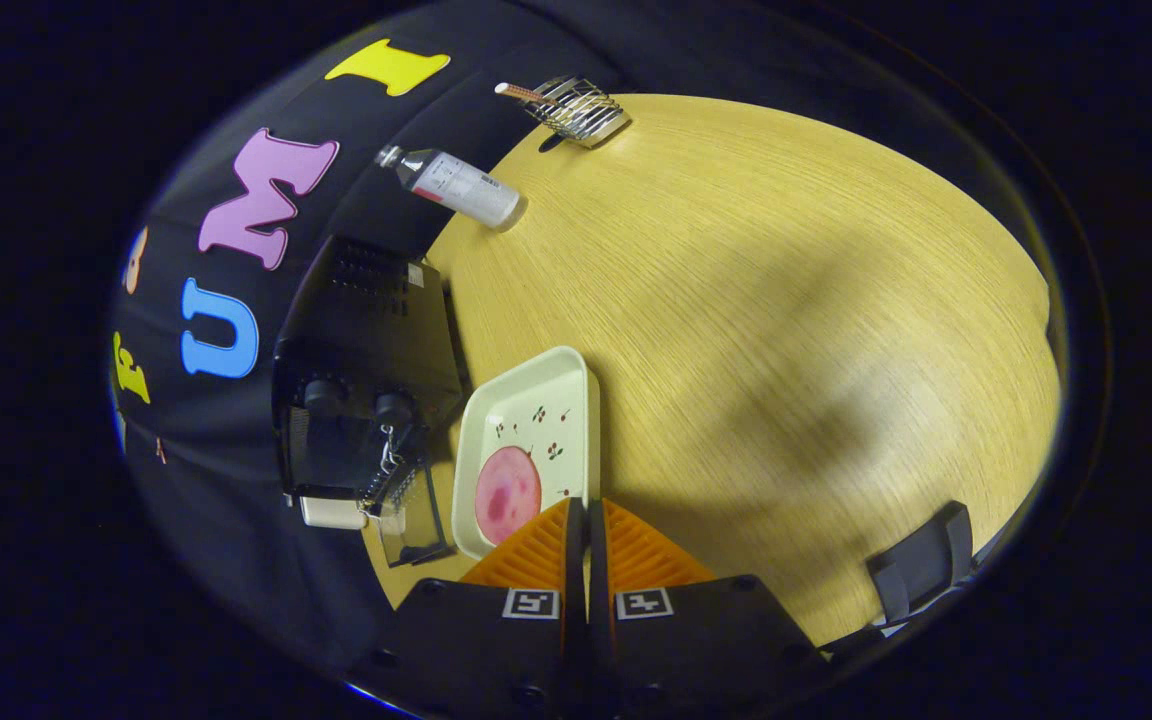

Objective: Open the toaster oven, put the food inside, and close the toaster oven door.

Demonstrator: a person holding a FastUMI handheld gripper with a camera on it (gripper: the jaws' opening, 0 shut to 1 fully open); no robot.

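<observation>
Hand-held gripper point(581, 515) fingers nearly together, holding nothing, tips at the near edge of the tray point(566, 375).

Pink food slice point(508, 493) lies on the tray, just left of the fingertips. Toaster oven point(366, 380) stands left of the tray; door state hard to make out. Broad bare bench point(786, 300) right. Bottle point(456, 185) and rack point(576, 108) at far edge.

Ribbed wedge fingers point(536, 550) on black housing (two square coded markers)

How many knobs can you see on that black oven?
2: the first knob and second knob sit side by side on the toaster oven front. More may be hidden.
</observation>
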